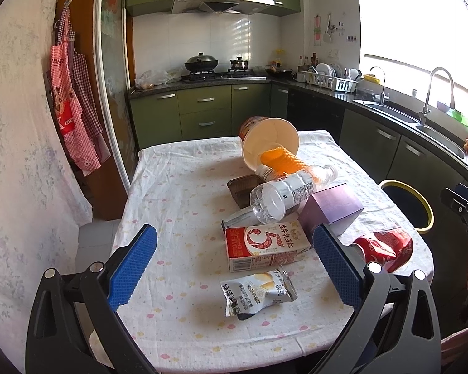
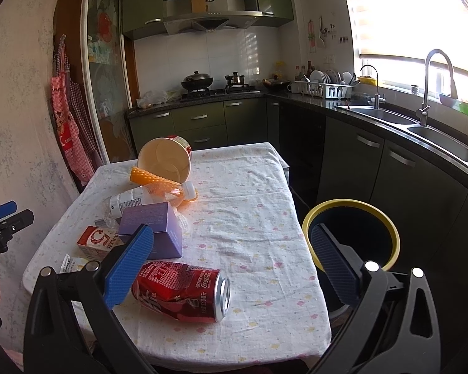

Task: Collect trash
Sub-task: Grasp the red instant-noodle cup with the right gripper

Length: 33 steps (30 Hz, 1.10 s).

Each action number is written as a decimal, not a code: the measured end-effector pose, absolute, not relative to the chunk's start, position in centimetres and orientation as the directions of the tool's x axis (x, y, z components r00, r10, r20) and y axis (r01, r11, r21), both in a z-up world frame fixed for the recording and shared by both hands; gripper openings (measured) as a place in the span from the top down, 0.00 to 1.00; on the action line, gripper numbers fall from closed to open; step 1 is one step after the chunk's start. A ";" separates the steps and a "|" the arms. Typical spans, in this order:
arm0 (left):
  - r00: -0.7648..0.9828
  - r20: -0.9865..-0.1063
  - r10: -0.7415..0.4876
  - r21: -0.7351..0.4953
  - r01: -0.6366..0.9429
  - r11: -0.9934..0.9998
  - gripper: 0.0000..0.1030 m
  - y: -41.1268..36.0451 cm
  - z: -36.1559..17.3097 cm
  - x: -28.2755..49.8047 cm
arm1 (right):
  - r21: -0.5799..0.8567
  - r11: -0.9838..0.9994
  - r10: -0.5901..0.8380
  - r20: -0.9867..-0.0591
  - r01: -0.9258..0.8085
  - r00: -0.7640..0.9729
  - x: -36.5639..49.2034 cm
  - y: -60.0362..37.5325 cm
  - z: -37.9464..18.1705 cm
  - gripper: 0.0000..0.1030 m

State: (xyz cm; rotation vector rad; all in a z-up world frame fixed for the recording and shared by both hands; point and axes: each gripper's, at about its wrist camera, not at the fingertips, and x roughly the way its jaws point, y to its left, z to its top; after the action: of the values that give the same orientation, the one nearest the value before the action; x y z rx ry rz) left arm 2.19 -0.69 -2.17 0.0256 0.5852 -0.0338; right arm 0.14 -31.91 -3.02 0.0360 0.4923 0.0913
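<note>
Two grippers, jaws wide, empty | crushed red can (image 2: pixel 180 293) on its side | bin (image 2: pixel 352 233) beside table (image 2: pixel 249 218)

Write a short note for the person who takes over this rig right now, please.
Left gripper: open, empty, above the milk carton and snack wrapper.
Right gripper: open, empty, over the crushed cola can.
Also on the table: purple box, clear bottle, paper cup, orange piece, brown tray.
The bin stands by the table's right side.
Done: nothing visibly. Left: every item.
</note>
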 end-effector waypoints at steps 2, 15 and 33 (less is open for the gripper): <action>0.829 -0.558 -0.037 0.005 0.048 0.999 0.04 -0.6 -2.2 3.0 | 0.039 0.995 0.102 -0.469 -0.095 0.877 0.9 -31.6 -2.8 0.06; 0.853 -0.521 0.040 0.081 0.003 0.997 0.04 -0.1 -1.0 13.7 | -0.148 0.941 0.214 -0.440 -0.306 0.872 13.6 -27.6 0.3 0.06; 0.844 -0.534 0.057 0.031 -0.048 0.998 0.04 3.3 -4.3 27.1 | -0.338 0.822 0.198 -0.586 -0.459 0.786 33.2 -18.6 -7.0 0.56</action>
State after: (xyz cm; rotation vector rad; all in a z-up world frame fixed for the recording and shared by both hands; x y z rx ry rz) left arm 27.10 3.35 -4.33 0.0171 0.5640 0.0556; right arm 33.24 -18.64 -7.03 -0.4907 0.5630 0.3699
